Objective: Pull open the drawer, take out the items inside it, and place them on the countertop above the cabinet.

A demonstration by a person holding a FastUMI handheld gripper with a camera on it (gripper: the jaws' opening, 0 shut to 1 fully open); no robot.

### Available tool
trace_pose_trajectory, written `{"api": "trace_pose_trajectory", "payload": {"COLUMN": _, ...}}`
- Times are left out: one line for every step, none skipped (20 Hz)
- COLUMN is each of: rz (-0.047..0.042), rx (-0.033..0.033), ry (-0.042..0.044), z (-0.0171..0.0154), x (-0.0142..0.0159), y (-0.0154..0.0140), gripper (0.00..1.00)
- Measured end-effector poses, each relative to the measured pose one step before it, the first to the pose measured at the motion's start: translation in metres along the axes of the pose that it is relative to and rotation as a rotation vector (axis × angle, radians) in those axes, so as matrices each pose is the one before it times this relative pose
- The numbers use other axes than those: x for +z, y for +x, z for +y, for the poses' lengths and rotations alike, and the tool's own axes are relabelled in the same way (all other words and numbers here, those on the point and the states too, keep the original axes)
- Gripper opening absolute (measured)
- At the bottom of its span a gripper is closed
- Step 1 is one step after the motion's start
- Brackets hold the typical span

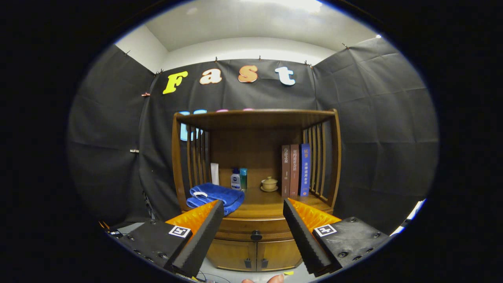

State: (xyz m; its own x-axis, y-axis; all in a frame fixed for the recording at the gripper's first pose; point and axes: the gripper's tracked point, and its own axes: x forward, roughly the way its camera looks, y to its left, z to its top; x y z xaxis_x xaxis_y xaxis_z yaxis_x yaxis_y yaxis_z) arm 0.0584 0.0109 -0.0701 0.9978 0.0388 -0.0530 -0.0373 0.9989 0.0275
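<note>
Facing the closed drawer [255,228], the gripper [253,208] holds its jaws spread, gripping nothing; opening comes first, likely by closing on the dark knob [256,235].

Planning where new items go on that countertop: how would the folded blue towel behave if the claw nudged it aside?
The blue towel looks soft and loosely folded, so it would probably bunch rather than slide whole. It likely weighs little. The open claw is short of the drawer knob.
</note>
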Motion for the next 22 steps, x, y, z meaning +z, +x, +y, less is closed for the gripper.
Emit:
{"api": "trace_pose_trajectory", "payload": {"rz": 0.01318, "rx": 0.00956, "ry": 0.00351, "z": 0.00350, "x": -0.01445, "y": 0.00809, "gripper": 0.98}}
{"api": "trace_pose_trajectory", "payload": {"rz": 0.01298, "rx": 0.00855, "ry": 0.00047, "z": 0.00071, "x": -0.01562, "y": 0.00955, "gripper": 0.98}}
{"api": "trace_pose_trajectory", "payload": {"rz": 0.01945, "rx": 0.00595, "ry": 0.00000, "z": 0.00143, "x": -0.01789, "y": 0.00998, "gripper": 0.98}}
{"api": "trace_pose_trajectory", "payload": {"rz": 0.02050, "rx": 0.00105, "ry": 0.00687, "z": -0.00058, "x": -0.01530, "y": 0.01020, "gripper": 0.98}}
{"api": "trace_pose_trajectory", "payload": {"rz": 0.01817, "rx": -0.00055, "ry": 0.01852, "z": -0.00162, "x": -0.01464, "y": 0.01048, "gripper": 0.98}}
{"api": "trace_pose_trajectory", "payload": {"rz": 0.01745, "rx": -0.00535, "ry": 0.02127, "z": -0.00105, "x": -0.01408, "y": 0.01299, "gripper": 0.99}}
{"api": "trace_pose_trajectory", "payload": {"rz": 0.01708, "rx": -0.00709, "ry": 0.01785, "z": -0.00126, "x": -0.01236, "y": 0.01162, "gripper": 0.99}}
{"api": "trace_pose_trajectory", "payload": {"rz": 0.01156, "rx": -0.00325, "ry": 0.00556, "z": -0.00220, "x": -0.01366, "y": 0.01223, "gripper": 0.99}}
{"api": "trace_pose_trajectory", "payload": {"rz": 0.01196, "rx": -0.00919, "ry": -0.00692, "z": -0.00362, "x": -0.01160, "y": 0.01086, "gripper": 0.99}}
{"api": "trace_pose_trajectory", "payload": {"rz": 0.00806, "rx": -0.00653, "ry": -0.00999, "z": -0.00347, "x": -0.01222, "y": 0.01055, "gripper": 0.98}}
{"api": "trace_pose_trajectory", "payload": {"rz": 0.00948, "rx": -0.00594, "ry": -0.01233, "z": -0.00161, "x": -0.01240, "y": 0.00985, "gripper": 0.99}}
{"api": "trace_pose_trajectory", "payload": {"rz": 0.00950, "rx": -0.00608, "ry": -0.01046, "z": -0.00325, "x": -0.00933, "y": 0.00966, "gripper": 0.98}}
{"api": "trace_pose_trajectory", "payload": {"rz": 0.01065, "rx": -0.00232, "ry": -0.00305, "z": 0.00091, "x": -0.01086, "y": 0.01246, "gripper": 0.99}}
{"api": "trace_pose_trajectory", "payload": {"rz": 0.01640, "rx": 0.00315, "ry": -0.00309, "z": 0.00114, "x": -0.00880, "y": 0.01182, "gripper": 0.99}}
{"api": "trace_pose_trajectory", "payload": {"rz": 0.01671, "rx": -0.00238, "ry": -0.00120, "z": -0.00095, "x": -0.00847, "y": 0.01084, "gripper": 0.99}}
{"api": "trace_pose_trajectory", "payload": {"rz": 0.01319, "rx": 0.00250, "ry": 0.00177, "z": -0.00058, "x": -0.00834, "y": 0.00943, "gripper": 0.99}}
{"api": "trace_pose_trajectory", "payload": {"rz": 0.00495, "rx": 0.00337, "ry": 0.00288, "z": -0.00337, "x": -0.00514, "y": 0.00227, "gripper": 0.98}}
{"api": "trace_pose_trajectory", "payload": {"rz": 0.00396, "rx": -0.00494, "ry": -0.00659, "z": -0.00269, "x": -0.00589, "y": 0.00503, "gripper": 0.87}}
{"api": "trace_pose_trajectory", "payload": {"rz": 0.00781, "rx": -0.00265, "ry": -0.00920, "z": -0.00123, "x": -0.00516, "y": 0.00021, "gripper": 0.83}}
{"api": "trace_pose_trajectory", "payload": {"rz": 0.00909, "rx": -0.00498, "ry": -0.00733, "z": 0.00016, "x": -0.00585, "y": 0.00404, "gripper": 0.80}}
{"api": "trace_pose_trajectory", "payload": {"rz": 0.00761, "rx": 0.00732, "ry": -0.00227, "z": 0.00374, "x": -0.00828, "y": 0.00424, "gripper": 0.80}}
{"api": "trace_pose_trajectory", "payload": {"rz": 0.01301, "rx": -0.01724, "ry": -0.00762, "z": -0.00359, "x": 0.00087, "y": 0.00489, "gripper": 0.72}}
